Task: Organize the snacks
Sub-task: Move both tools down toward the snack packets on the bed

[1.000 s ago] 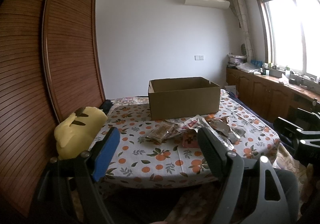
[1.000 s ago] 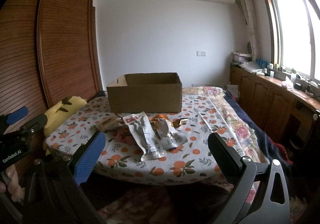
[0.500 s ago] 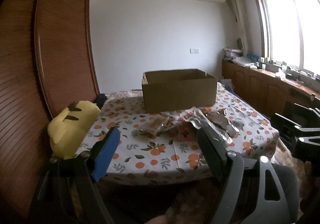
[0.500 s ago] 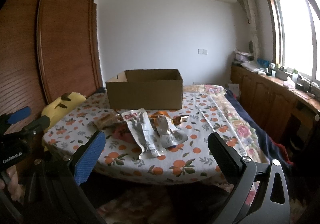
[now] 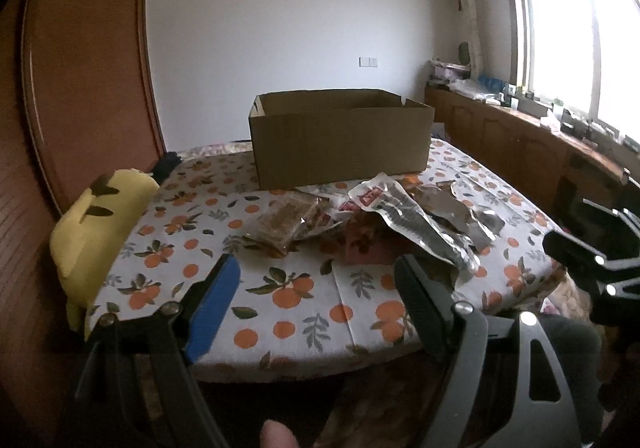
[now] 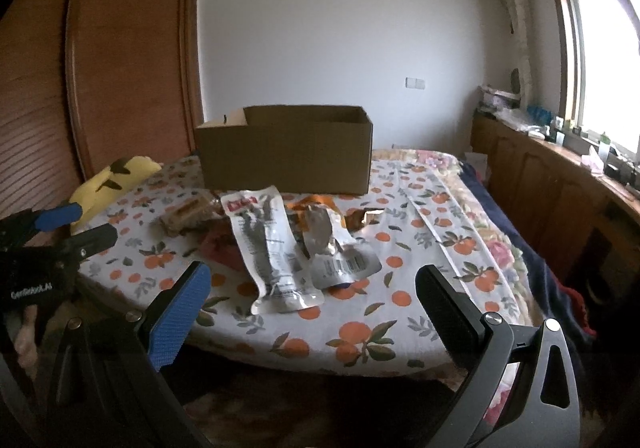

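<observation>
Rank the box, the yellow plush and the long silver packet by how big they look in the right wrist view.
1. Box, clearly the largest.
2 and 3. Long silver packet and yellow plush look alike in size; the packet lies nearer the camera and the plush is partly hidden, so I won't rank them.

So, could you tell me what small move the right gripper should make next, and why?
Probably ease the right gripper forward and down over the long silver packet. Its jaws stand open and empty, that packet lies nearest it on top of the pile, and the cardboard box behind the snacks is open, ready to receive it. The left gripper is likewise open and empty.
</observation>
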{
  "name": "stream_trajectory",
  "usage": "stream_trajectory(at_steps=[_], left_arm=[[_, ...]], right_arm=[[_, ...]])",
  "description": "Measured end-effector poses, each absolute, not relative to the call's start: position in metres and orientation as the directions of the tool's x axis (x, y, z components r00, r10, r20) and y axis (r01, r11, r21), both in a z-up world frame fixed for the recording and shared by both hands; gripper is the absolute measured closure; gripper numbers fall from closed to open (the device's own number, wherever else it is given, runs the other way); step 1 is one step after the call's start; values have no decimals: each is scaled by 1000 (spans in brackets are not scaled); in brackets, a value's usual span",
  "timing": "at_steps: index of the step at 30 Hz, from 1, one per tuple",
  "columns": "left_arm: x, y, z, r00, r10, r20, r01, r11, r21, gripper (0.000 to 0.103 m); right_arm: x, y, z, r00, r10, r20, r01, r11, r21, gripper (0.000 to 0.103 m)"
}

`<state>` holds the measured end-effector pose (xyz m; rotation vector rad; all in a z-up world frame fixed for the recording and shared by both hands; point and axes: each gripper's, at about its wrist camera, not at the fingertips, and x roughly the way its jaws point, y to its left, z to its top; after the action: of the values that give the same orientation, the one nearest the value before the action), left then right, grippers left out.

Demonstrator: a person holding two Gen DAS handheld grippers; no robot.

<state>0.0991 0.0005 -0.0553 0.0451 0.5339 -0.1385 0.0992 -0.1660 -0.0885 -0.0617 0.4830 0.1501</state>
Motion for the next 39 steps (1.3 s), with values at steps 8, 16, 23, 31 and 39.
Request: stream_trajectory(at_steps=[8, 16, 23, 31, 39], left_arm=[[133, -13, -63, 820, -174, -546, 206, 979, -3, 22], [171, -37, -80, 707, -296, -643, 282, 951, -127, 22], [200, -62, -84, 651, -377, -659, 329, 922, -202, 22], [232, -80, -96, 612, -380, -693, 301, 923, -240, 23], [247, -84, -110, 605, -330, -725, 261, 942, -211, 26]], right_arm=[[132, -180, -98, 855, 138, -499, -173, 985, -25, 0], [170, -188, -100, 825, 187, -533, -239, 971, -28, 0], [201, -190, -106, 781, 233, -579, -300, 954, -21, 0], [231, -196, -120, 701, 321, -637, -367, 928, 65, 7], [260, -200, -135, 614, 398, -681, -413, 898, 152, 25]])
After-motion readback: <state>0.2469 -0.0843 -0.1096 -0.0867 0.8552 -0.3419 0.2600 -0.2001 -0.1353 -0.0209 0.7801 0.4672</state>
